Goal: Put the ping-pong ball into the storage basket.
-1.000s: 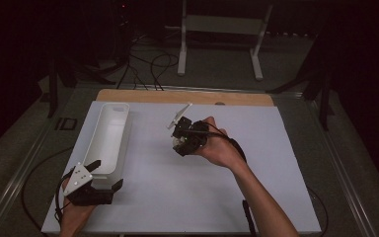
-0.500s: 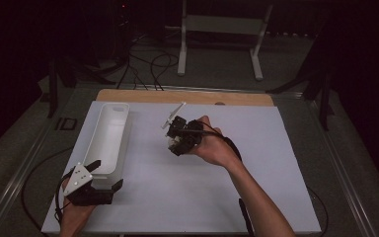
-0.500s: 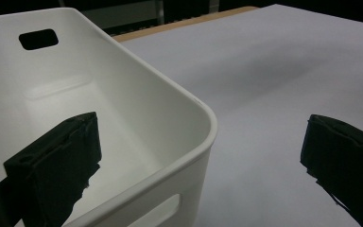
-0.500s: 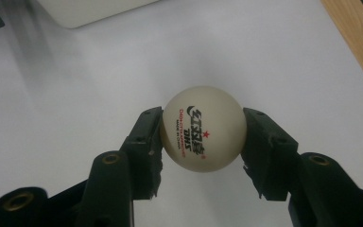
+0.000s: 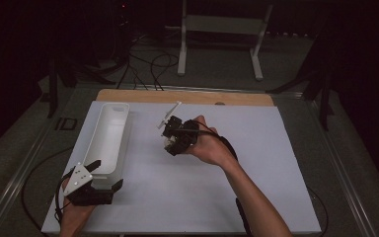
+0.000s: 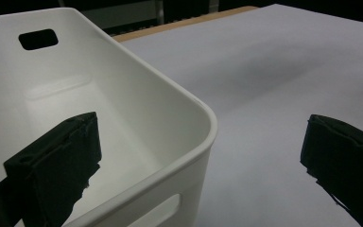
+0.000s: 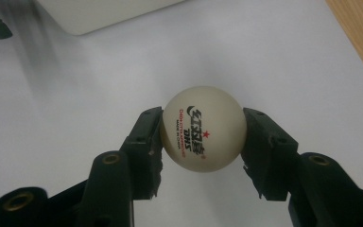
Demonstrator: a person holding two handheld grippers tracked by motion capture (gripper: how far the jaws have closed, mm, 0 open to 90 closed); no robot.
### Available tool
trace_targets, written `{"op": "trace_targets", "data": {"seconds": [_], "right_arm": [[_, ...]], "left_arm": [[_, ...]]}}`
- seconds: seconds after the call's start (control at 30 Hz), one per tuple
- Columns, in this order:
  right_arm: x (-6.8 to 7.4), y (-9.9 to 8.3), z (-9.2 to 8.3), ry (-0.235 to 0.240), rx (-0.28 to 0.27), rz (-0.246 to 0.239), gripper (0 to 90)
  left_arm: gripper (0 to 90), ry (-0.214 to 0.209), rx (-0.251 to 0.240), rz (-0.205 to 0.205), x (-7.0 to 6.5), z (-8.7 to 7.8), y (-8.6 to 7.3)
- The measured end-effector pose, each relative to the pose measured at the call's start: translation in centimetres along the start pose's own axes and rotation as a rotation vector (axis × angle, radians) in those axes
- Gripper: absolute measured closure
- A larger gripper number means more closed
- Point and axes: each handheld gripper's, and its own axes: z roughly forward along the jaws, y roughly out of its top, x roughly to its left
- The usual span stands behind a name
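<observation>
A white table tennis ball (image 7: 202, 135) with printed lettering and a red star sits squeezed between the two pads of my right gripper (image 7: 202, 142), above the white table sheet. From above, the right gripper (image 5: 170, 143) hangs over the middle of the sheet, pointing toward the tray. A long white tray (image 5: 109, 136) lies at the sheet's left. My left gripper (image 5: 107, 175) rests at the tray's near end with its jaws wide apart; in the left gripper view the tray's corner (image 6: 203, 118) stands between them, one pad (image 6: 56, 165) over the tray's inside and the other outside.
The white sheet (image 5: 256, 177) covers the table, with a wooden strip (image 5: 187, 96) along its far edge. A white stand (image 5: 222, 34) and cables lie on the dark floor beyond. The tray (image 6: 52, 94) holds nothing that I can see.
The right gripper with the ball has drifted slightly left toward the tray. The left gripper has stayed where it was.
</observation>
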Motion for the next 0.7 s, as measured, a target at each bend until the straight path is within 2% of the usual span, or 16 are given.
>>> {"op": "trace_targets", "data": {"seconds": [0.7], "right_arm": [[0.4,1.2,0.8,0.033,-0.017,0.003,50.4]], "left_arm": [[0.0,-0.003,0.0,0.0,0.0,0.0,0.0]]}}
